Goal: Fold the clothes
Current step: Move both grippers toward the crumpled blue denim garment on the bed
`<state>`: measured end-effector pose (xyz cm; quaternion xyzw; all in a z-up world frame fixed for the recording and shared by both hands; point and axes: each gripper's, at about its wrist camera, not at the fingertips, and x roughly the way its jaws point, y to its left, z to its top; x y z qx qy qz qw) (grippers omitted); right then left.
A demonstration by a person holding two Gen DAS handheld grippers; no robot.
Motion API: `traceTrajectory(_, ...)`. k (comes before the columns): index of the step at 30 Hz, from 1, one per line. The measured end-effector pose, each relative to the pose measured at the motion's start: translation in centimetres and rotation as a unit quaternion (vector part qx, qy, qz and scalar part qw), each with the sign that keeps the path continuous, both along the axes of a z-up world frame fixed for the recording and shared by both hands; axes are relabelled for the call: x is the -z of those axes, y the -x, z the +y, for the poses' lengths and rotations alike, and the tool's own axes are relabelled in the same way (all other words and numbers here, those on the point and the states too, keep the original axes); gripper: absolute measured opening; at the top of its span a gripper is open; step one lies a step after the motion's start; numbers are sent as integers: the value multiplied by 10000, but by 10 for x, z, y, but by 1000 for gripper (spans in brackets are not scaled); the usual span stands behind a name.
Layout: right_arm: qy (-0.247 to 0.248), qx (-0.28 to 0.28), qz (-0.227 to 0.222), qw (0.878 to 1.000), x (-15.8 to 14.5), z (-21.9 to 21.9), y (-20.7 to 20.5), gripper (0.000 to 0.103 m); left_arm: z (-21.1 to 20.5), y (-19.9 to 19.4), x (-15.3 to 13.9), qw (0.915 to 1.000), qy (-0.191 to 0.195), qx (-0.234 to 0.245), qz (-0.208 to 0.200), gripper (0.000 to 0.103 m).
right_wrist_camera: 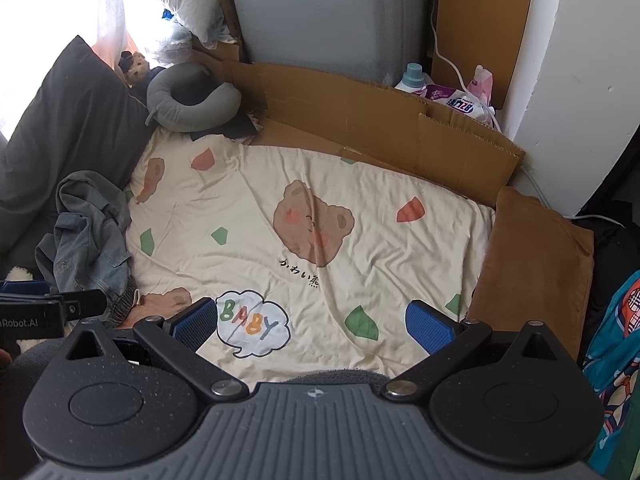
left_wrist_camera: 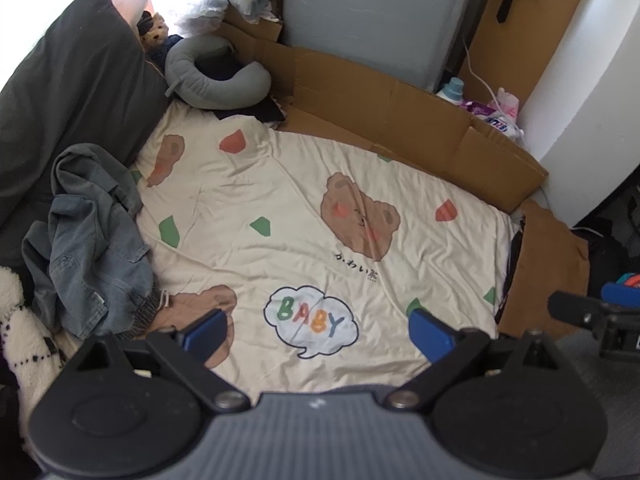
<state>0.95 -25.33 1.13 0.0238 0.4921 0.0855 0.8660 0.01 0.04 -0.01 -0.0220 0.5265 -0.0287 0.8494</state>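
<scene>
L gripper (left_wrist_camera: pixel 318 334) & R gripper (right_wrist_camera: pixel 312 326) both spread wide, empty, above bear sheet (right_wrist_camera: pixel 380 248).

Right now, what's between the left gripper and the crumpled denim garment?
Only printed bedsheet, in the left wrist view. The left gripper hangs open over the "BABY" print, and the denim garment lies heaped at the sheet's left edge, nothing in the way.

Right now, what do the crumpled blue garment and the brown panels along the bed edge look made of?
Crumpled blue garment: looks like washed denim, matte, faded blue with visible seams, plus a ribbed knit cuff. Brown panels: corrugated cardboard by the look, matte, with creased folds and raw cut edges.
</scene>
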Motion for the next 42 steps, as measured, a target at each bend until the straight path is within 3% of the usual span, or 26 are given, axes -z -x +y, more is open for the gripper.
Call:
traceTrajectory(7, 29, 19, -27, 10000, -1, 1, 1, 103, 1, 1, 0, 9996, -164, -192, -116, 98)
traceTrajectory(42, 361, 44, -108, 9993, -7, 9, 3, 103, 24, 0, 2, 9994, 278, -211, -81, 98)
